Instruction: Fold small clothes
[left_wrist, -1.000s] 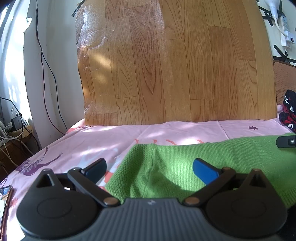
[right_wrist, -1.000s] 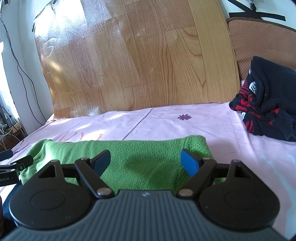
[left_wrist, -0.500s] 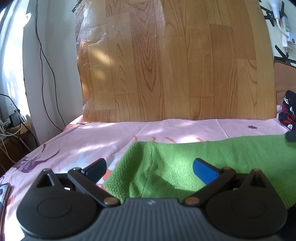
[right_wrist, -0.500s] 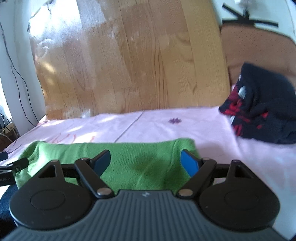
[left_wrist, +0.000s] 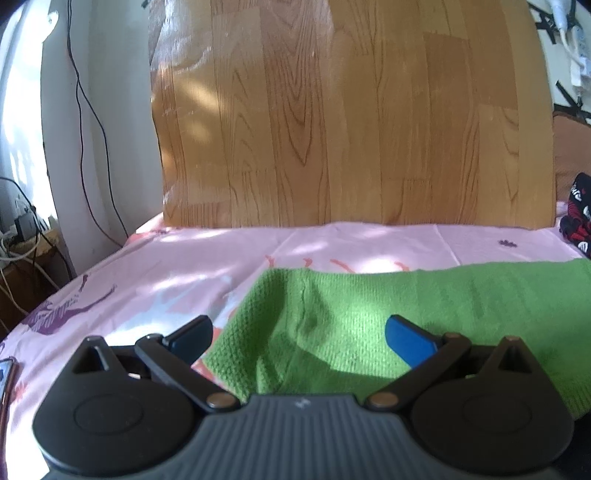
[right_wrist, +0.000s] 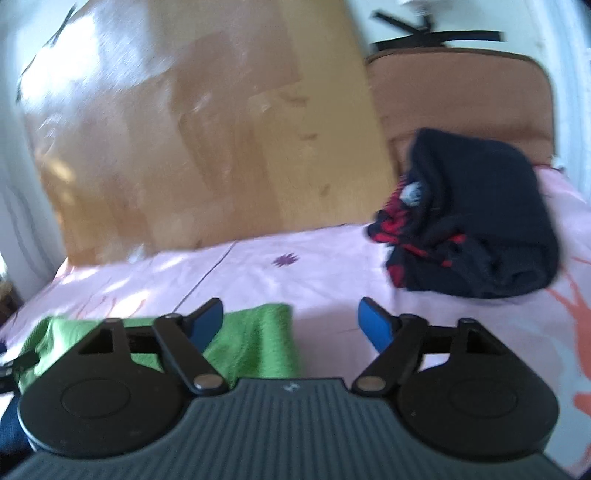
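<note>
Left wrist view: left gripper (left_wrist: 297, 330) with jaws wide and empty over the near left end of the green knit cloth (left_wrist: 406, 317) lying crosswise on the bed (left_wrist: 184, 273); right wrist view: right gripper (right_wrist: 290, 319) past its right end, jaws closing on nothing.

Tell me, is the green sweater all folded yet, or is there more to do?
The green knit garment already lies folded into a long strip on the pink sheet. Nothing is held now: the left gripper is open over its end, while the right gripper is closing on nothing. Left: maybe another fold, then the dark red-patterned garment, unfolded.
</note>
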